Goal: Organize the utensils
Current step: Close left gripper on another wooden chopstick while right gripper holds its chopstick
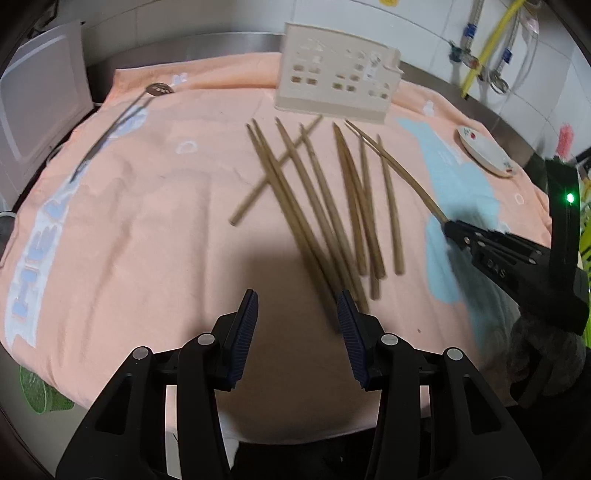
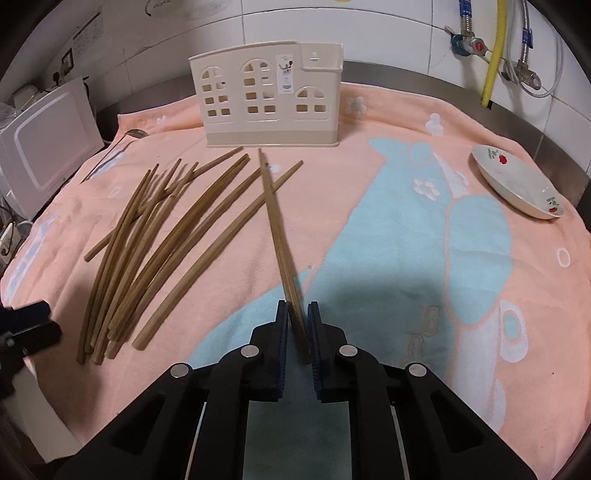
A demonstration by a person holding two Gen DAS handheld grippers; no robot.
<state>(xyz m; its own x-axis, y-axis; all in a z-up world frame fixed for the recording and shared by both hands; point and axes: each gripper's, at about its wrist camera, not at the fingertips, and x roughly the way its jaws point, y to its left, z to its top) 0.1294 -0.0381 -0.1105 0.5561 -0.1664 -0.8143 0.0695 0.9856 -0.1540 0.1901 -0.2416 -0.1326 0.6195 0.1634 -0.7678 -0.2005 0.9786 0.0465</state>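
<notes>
Left wrist view: left black two-finger gripper (image 1: 297,306) spread wide, empty, above the peach towel (image 1: 147,221); loose brown wooden chopsticks (image 1: 317,206) lay just ahead of its fingertips, before the cream house-shaped plastic holder (image 1: 338,74).

Right wrist view: right black gripper (image 2: 297,314) clenched on a chopstick pair (image 2: 275,221) pointing toward the holder (image 2: 266,96); loose pile (image 2: 155,236) to its left.

A kitchen counter by a white tiled wall

A soft peach and light blue towel (image 2: 424,236) covers the shiny steel counter (image 2: 417,79). White square wall tiles (image 2: 388,33) rise behind it. A yellow hose (image 2: 495,48) and silver pipes with blue bands (image 2: 526,33) hang on the wall at the right. A white box-shaped machine (image 2: 48,136) stands at the left.
</notes>
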